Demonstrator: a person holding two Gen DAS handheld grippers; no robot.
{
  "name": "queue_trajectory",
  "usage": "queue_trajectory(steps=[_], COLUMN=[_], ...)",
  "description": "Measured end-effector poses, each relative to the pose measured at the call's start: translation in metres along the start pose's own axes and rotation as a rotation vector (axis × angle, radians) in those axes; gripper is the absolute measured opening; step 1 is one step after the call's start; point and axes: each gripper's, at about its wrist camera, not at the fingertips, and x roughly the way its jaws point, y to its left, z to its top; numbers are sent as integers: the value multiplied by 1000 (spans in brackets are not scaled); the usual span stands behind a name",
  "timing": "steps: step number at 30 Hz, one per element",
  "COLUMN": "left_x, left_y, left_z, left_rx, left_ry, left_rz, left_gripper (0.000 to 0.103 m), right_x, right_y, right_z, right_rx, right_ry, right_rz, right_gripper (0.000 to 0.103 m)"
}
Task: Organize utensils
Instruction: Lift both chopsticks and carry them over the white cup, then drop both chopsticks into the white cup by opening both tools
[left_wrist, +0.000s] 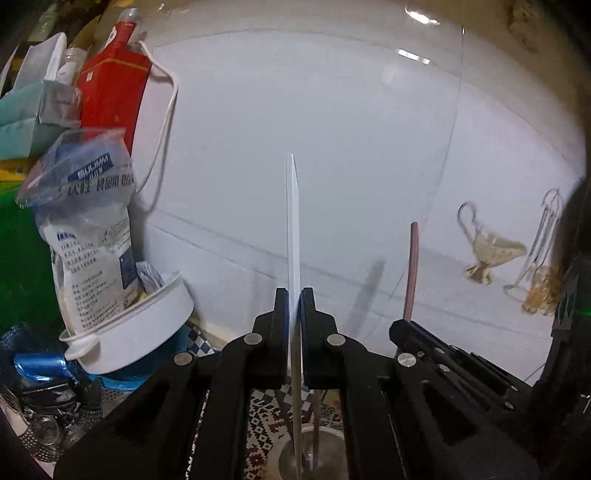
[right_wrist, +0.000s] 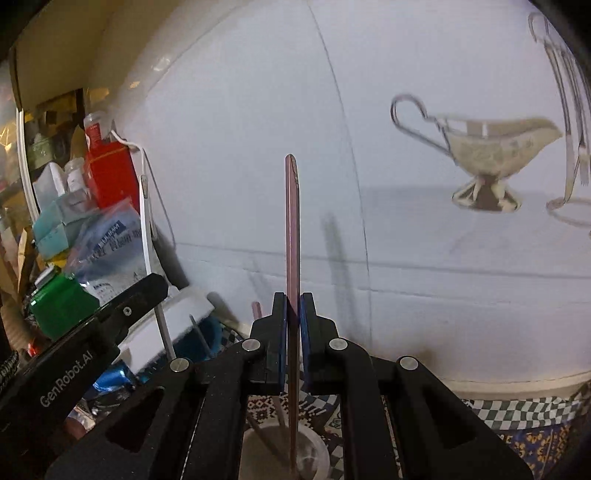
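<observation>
Left gripper (left_wrist: 294, 295): jaws closed on a thin white utensil (left_wrist: 293, 221), held edge-on and upright, lower end reaching into a round cup (left_wrist: 325, 448) below. Right gripper (right_wrist: 293, 299): jaws clamped on a slim pink utensil (right_wrist: 293, 229), likewise upright, tail dropping into the same cup (right_wrist: 314, 456), probably. Cup stood on patterned cloth (right_wrist: 517, 410) over the bench. Grippers side by side, near each other. Red carton (left_wrist: 110, 92) and white-blue bag (left_wrist: 92, 236) crowded at left against white wall (left_wrist: 314, 110).
</observation>
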Motion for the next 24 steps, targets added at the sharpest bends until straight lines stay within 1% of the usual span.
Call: queue_trajectory(steps=[4,7,10,12,17,22,24], left_x=[14,16,15,13,14,13,9], left_y=[7,7,6,5,0,-1,-3], left_z=[-16,-26,-35,-40,-54,-60,-60], left_rx=[-17,-14,-1,6,46,58,80], left_ry=[49,73,113,148,267,349,363], left_rz=[3,1,-9,-25,-34,-35,-34], left_gripper=[4,4,4,4,4,4,4], right_x=[9,11,7,5,-4,-17,-24], right_y=[-11,-14,-16,-16,-15,-12,-10], right_z=[-13,-23,-29,-33,-35,-34,-32], right_rx=[30,30,22,13,-16,-31,-33], right_ry=[45,78,110,147,242,303,317], right_rz=[-2,-8,-10,-2,31,46,47], right_gripper=[7,7,7,7,7,7,7])
